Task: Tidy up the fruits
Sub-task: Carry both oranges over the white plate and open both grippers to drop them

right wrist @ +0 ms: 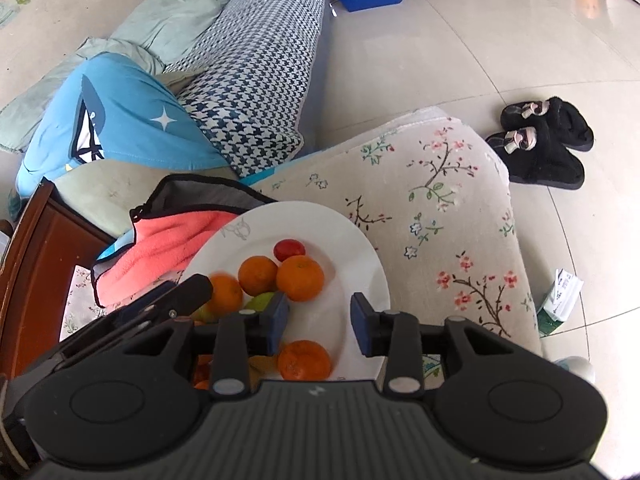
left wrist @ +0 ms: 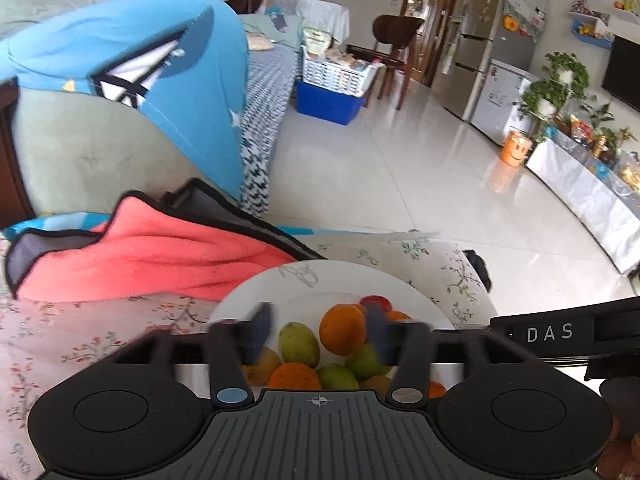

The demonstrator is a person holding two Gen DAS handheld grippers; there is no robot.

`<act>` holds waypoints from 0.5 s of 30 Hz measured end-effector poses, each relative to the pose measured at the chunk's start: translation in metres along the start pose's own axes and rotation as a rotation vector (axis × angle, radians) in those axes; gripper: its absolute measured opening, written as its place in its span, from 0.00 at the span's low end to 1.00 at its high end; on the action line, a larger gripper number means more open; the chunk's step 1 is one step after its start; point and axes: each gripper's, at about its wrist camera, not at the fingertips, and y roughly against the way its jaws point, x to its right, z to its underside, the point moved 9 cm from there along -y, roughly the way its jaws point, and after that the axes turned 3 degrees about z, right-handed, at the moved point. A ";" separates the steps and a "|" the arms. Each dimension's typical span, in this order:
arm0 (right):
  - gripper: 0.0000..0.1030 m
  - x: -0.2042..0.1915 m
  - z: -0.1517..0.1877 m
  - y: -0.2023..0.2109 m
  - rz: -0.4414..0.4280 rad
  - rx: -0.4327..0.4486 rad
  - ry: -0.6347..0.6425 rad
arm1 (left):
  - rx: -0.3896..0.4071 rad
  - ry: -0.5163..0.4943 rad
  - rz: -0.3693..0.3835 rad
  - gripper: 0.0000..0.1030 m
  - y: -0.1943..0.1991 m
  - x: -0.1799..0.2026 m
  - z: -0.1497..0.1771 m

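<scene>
- Nearest in the right wrist view, the right tool (right wrist: 319, 324) stands part open over bare white plate (right wrist: 360, 248), nothing between its blue pads; one orange (right wrist: 304, 360) lies just below the gap, on the plate's near side.
- The left tool (left wrist: 320, 332) also hangs spread over the plate (left wrist: 400, 288). Its fingers are blurred, and an orange (left wrist: 343, 329) and a green mango (left wrist: 299, 343) show in the gap between them; the pads do not appear to press on either, so I read it as holding nothing.
- The fruits sit heaped on the plate, which rests on a flowered cloth (right wrist: 440, 200) over a soft seat: oranges, green mangoes, a small red fruit (right wrist: 289, 249) at the far edge.
- Handling, as a judgement: the oranges look firm, round and light, prone to roll on glazed china; take one across its widest middle, pads on opposite sides. The mangoes are oblong and smooth, best gripped across the short width. The red fruit looks softest and wants a gentle squeeze. The plate on cushioning may tip if pushed at the rim.
- Beside the plate lies a pink towel (right wrist: 168, 248), touching its far-left rim.
- Only the right view shows the lone orange apart from the heap, the black slippers (right wrist: 544, 140) on the floor and the left tool's finger reaching in.
- Only the left view shows the mangoes clearly, and the room beyond: the chair (left wrist: 394, 40) and fridge (left wrist: 496, 40).
</scene>
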 end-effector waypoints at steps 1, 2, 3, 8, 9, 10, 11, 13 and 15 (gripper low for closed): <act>0.44 0.000 -0.001 0.001 0.003 0.003 0.001 | 0.010 -0.008 -0.011 0.68 0.004 0.001 -0.002; 0.46 0.000 -0.001 0.002 0.006 0.008 0.000 | 0.018 -0.018 -0.016 0.69 0.008 0.002 -0.003; 0.49 0.001 -0.002 0.003 0.008 0.013 -0.002 | 0.018 -0.020 -0.017 0.73 0.010 0.003 -0.005; 0.58 0.002 -0.006 0.008 0.025 0.035 0.007 | 0.008 -0.011 -0.058 0.85 0.024 0.001 -0.007; 0.59 0.002 -0.007 0.009 0.028 0.038 0.010 | 0.005 -0.012 -0.059 0.86 0.026 0.001 -0.007; 0.61 0.002 -0.007 0.009 0.030 0.039 0.014 | -0.001 -0.010 -0.062 0.87 0.029 0.001 -0.007; 0.63 0.001 -0.007 0.010 0.032 0.040 0.016 | -0.008 -0.006 -0.070 0.89 0.032 0.000 -0.006; 0.66 0.001 -0.007 0.010 0.035 0.040 0.017 | -0.018 -0.003 -0.084 0.91 0.035 -0.002 -0.004; 0.68 0.000 -0.006 0.011 0.040 0.038 0.016 | -0.027 -0.003 -0.109 0.93 0.040 -0.004 -0.001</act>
